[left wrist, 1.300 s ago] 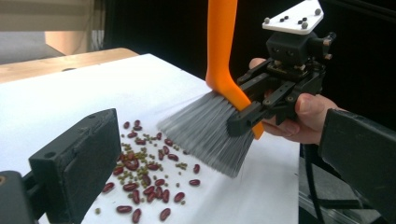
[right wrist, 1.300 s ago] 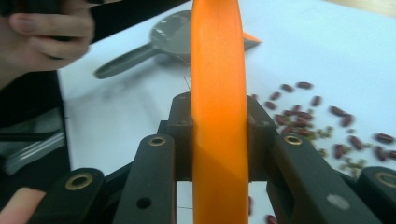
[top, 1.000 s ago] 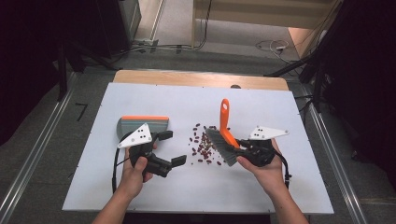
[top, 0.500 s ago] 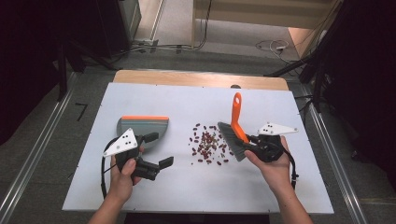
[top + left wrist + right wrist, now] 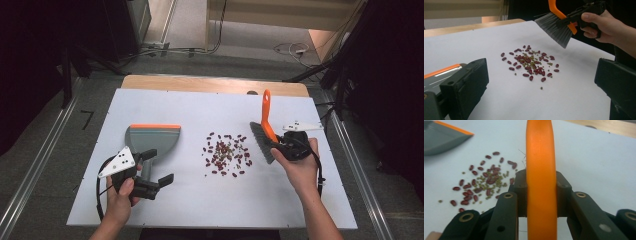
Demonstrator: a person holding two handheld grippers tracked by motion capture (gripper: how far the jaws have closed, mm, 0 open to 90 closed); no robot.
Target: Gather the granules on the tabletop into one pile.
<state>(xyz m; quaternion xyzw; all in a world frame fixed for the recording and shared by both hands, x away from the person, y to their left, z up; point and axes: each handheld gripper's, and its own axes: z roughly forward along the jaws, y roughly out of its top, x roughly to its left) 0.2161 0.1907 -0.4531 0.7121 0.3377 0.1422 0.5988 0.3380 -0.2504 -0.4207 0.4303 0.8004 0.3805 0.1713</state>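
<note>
A heap of red and small green beans [image 5: 226, 154] lies mid-table. Left of it rests a grey dustpan [image 5: 151, 138] with an orange lip. My left gripper [image 5: 159, 167] sits just in front of the dustpan's handle end, open and holding nothing. In the left gripper view its jaws stand wide apart around my left gripper [image 5: 539, 85], with the beans [image 5: 530, 63] ahead. My right gripper [image 5: 280, 145] is shut on the orange handle of a brush [image 5: 265, 120], bristles hanging just right of the beans. The handle [image 5: 541, 170] runs up between the jaws in the right gripper view.
The white tabletop [image 5: 165, 107] has a wooden strip [image 5: 210, 84] along its far edge. Metal rails [image 5: 40, 165] run along both sides of the table, with dark floor and cables beyond. The dustpan [image 5: 441, 137] shows at the upper left of the right gripper view.
My left gripper has drawn back from the dustpan toward the table's front left. My right gripper has carried the brush to the right, off the beans' right edge.
</note>
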